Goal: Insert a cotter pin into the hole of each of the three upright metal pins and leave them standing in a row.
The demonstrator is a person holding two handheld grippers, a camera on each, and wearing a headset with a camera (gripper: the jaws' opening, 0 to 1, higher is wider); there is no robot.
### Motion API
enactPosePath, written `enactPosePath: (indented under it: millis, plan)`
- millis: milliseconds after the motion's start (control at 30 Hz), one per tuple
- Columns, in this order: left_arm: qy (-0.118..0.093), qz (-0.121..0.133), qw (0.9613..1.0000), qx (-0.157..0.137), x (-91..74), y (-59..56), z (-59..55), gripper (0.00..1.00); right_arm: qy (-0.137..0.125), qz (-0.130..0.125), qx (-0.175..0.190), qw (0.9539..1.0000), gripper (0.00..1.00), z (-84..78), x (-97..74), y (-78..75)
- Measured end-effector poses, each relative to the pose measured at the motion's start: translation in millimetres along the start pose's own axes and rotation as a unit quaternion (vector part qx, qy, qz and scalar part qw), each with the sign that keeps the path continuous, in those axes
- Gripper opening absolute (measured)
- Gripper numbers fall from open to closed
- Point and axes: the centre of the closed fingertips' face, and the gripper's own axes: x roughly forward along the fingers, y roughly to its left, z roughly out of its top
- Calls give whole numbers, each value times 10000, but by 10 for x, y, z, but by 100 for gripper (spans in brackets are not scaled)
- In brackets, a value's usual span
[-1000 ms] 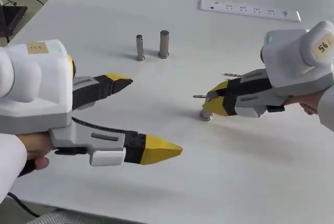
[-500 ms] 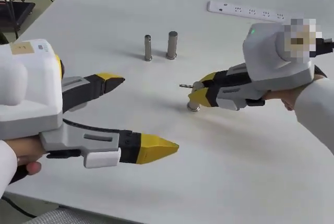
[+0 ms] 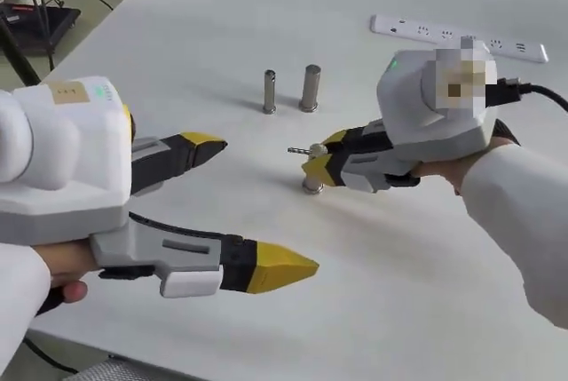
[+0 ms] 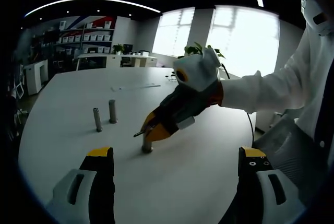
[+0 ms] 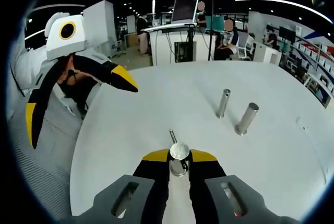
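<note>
Two metal pins, a thin one [image 3: 269, 91] and a thicker one [image 3: 311, 88], stand upright side by side on the white table [image 3: 177, 35]. My right gripper [image 3: 315, 163] is shut on a third metal pin [image 3: 312, 186], whose foot is at the table surface in front of them. A cotter pin [image 3: 297, 150] sticks out sideways from that pin's top. In the right gripper view the held pin [image 5: 179, 152] sits between the yellow tips, with the cotter pin [image 5: 172, 136] pointing ahead. My left gripper [image 3: 257, 205] is open and empty at the near left, jaws wide apart.
A white power strip [image 3: 457, 36] lies at the far right of the table, and its near edge runs just below my left gripper. In the right gripper view, desks, a monitor and people are in the room beyond.
My right gripper has carried the held pin leftward, closer to the two standing pins. The left gripper has stayed open in about the same place. The head camera has shifted.
</note>
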Motion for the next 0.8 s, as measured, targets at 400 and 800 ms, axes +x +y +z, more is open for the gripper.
enactPosePath:
  millis: [400, 800]
  plan:
    - [-1, -51, 10000, 47, 54, 21, 43, 99, 2, -2, 120, 9999, 8, 12, 67, -35]
    - [40, -24, 10000, -26, 54, 38, 10, 99, -457, 0, 113, 9989, 20, 175, -157, 9]
